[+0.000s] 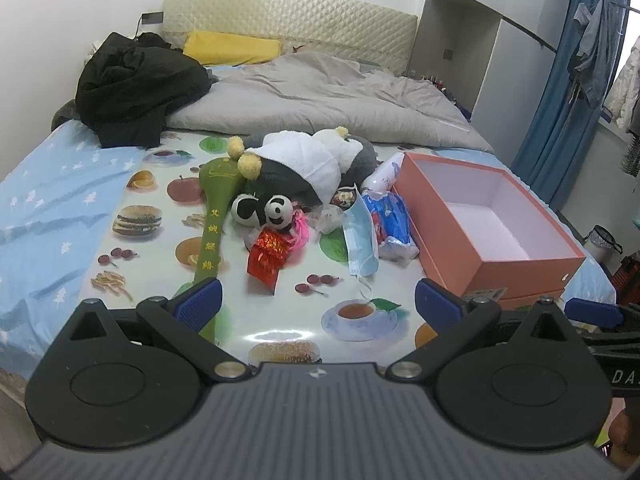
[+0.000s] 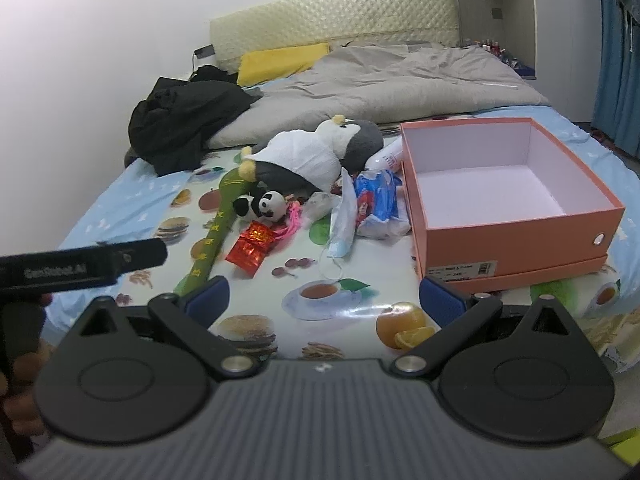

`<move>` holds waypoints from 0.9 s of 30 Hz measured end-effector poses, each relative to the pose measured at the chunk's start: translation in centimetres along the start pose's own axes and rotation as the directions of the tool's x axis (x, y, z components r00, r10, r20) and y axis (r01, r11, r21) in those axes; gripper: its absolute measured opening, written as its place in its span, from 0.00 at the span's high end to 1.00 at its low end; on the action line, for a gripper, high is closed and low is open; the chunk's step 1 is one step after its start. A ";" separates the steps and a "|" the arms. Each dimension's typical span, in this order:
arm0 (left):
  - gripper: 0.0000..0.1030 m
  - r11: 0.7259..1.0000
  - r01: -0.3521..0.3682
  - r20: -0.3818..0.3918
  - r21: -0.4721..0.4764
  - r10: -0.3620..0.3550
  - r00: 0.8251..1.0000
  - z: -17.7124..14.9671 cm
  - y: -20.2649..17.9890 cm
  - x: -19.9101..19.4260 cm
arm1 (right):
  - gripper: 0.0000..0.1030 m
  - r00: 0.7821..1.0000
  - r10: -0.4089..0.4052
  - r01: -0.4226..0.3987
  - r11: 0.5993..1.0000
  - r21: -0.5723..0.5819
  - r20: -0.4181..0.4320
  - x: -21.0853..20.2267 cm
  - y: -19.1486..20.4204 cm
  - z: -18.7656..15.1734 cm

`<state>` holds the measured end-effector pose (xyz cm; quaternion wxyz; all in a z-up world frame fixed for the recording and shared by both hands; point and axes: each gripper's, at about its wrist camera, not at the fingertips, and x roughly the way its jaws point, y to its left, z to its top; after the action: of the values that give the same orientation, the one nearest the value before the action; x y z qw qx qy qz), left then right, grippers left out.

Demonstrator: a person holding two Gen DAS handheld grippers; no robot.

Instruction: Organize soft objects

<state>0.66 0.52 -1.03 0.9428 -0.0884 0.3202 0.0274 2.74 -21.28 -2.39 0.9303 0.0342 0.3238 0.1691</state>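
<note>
- Blue-padded jaws of the left gripper (image 1: 318,302) and right gripper (image 2: 324,300) stand wide apart, empty, held back as if choosing.
- Ahead lie panda plush (image 1: 262,210), face mask (image 1: 360,240) and big penguin plush (image 1: 316,160).
- Right of the jaws, the open pink box (image 2: 520,232) probably awaits them.

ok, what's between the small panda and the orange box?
In both views: a clear wrapper, a blue face mask, then a blue-white packet against the box. The panda sits left of them.
</note>
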 end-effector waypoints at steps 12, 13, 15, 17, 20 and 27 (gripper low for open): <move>0.00 1.000 0.019 0.004 -0.005 -0.019 1.000 0.0 -0.5 1.4 | 0.00 0.999 -0.044 0.044 0.999 0.024 -0.001 0.1 -0.9 -0.3; 0.00 1.000 0.022 0.001 -0.006 -0.022 1.000 0.1 -0.6 1.7 | 0.00 0.999 -0.043 0.042 0.999 0.027 0.005 0.0 -1.1 -0.3; 0.00 1.000 0.025 0.000 -0.003 -0.025 1.000 0.3 -0.7 2.1 | 0.00 0.999 -0.045 0.044 0.998 0.037 0.012 -0.1 -1.6 -0.2; 0.00 1.000 0.024 0.001 -0.004 -0.024 1.000 0.4 -0.7 2.5 | 0.00 0.999 -0.047 0.046 0.998 0.039 0.012 -0.1 -2.1 -0.1; 0.00 1.000 0.028 -0.001 -0.007 -0.028 1.000 0.5 -0.5 3.0 | 0.00 0.999 -0.046 0.045 0.999 0.027 0.020 0.1 -2.5 -0.1; 0.00 0.999 0.011 -0.012 -0.048 -0.012 1.000 -0.2 0.4 4.0 | 0.00 1.000 -0.003 0.003 1.000 0.022 0.001 1.7 -2.7 -0.8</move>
<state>3.67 0.90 -3.68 0.9386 -0.1129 0.3246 0.0290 4.25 -23.34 -4.47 0.9302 0.0441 0.3254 0.1642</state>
